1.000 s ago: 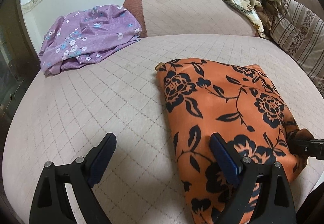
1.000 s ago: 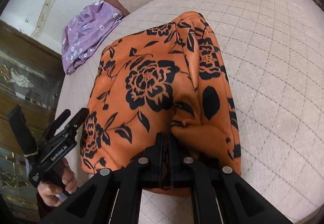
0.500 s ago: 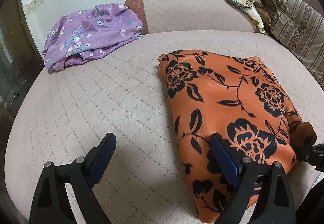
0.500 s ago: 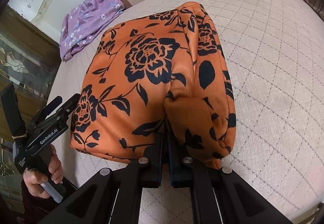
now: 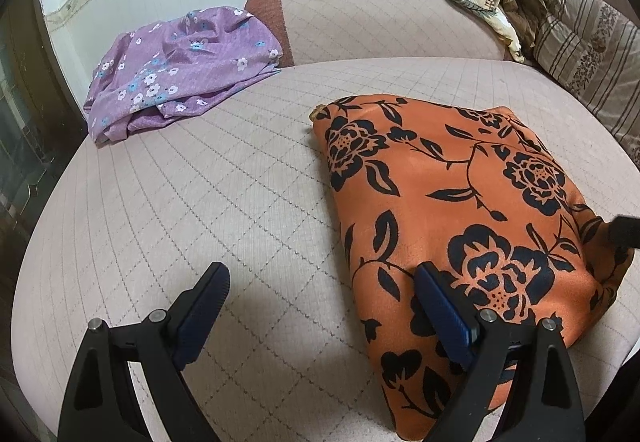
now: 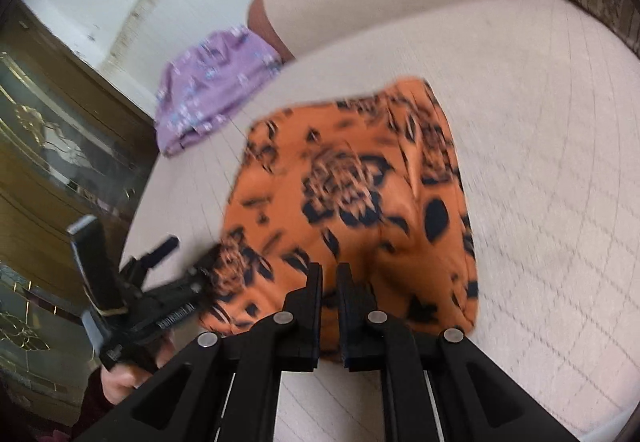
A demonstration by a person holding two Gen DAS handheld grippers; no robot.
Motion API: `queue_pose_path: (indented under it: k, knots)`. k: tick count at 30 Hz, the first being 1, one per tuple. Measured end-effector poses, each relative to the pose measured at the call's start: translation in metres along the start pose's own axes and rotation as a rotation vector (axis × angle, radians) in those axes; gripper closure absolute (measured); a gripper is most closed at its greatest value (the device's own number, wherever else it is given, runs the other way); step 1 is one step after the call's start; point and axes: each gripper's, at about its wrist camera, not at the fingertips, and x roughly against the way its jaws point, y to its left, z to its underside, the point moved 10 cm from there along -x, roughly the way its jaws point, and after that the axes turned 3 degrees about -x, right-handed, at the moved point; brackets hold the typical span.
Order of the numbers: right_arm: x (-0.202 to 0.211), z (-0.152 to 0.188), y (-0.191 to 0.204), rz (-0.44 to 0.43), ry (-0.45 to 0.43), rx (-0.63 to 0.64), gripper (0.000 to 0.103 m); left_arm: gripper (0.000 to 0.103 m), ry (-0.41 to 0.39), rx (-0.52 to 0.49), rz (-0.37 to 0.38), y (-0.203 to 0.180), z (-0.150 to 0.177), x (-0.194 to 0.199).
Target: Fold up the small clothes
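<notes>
Orange floral garment (image 5: 460, 210) lies folded near the sofa seat's (image 5: 200, 202) front edge, long axis running away from both claws; right claw (image 6: 329, 282) nearly pressed together above its near end, left claw (image 5: 320, 306) spread wide.

Our two hand-held grippers, one spread, one nearly closed

Our left hand-held gripper (image 5: 322, 294) points forward and down with its blue-padded fingers (image 5: 204, 296) spread wide, nothing between them. Our right hand-held gripper (image 6: 329, 284) also tilts downward, jaws almost together with a thin gap, gripping nothing. Off to its left, our left hand (image 6: 120, 382) wraps the other tool's handle from below.
</notes>
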Motion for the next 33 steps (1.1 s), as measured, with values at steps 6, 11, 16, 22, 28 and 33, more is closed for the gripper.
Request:
queue_pose_path:
  k: [6,11,16,22,28,33]
  knots:
    - [-0.041,0.018,-0.032,0.111,0.115,-0.103,0.096,0.009,0.003,0.003,0.008,0.0,0.0,-0.001]
    - [-0.042,0.015,-0.031,0.104,0.097,-0.101,0.096,0.009,0.005,0.007,0.01,0.0,0.0,-0.003]
    - [-0.046,0.012,-0.03,0.108,0.093,-0.094,0.096,0.009,0.002,0.004,0.008,-0.001,0.0,-0.003]
    - [-0.042,0.016,-0.032,0.101,0.096,-0.097,0.096,0.009,0.006,0.004,0.01,-0.001,0.0,-0.006]
    - [-0.044,0.014,-0.031,0.101,0.1,-0.092,0.096,0.009,0.013,0.008,0.015,-0.002,-0.001,-0.009]
    - [-0.044,0.014,-0.03,0.101,0.099,-0.092,0.096,0.009,0.016,0.006,0.018,-0.003,-0.001,-0.01]
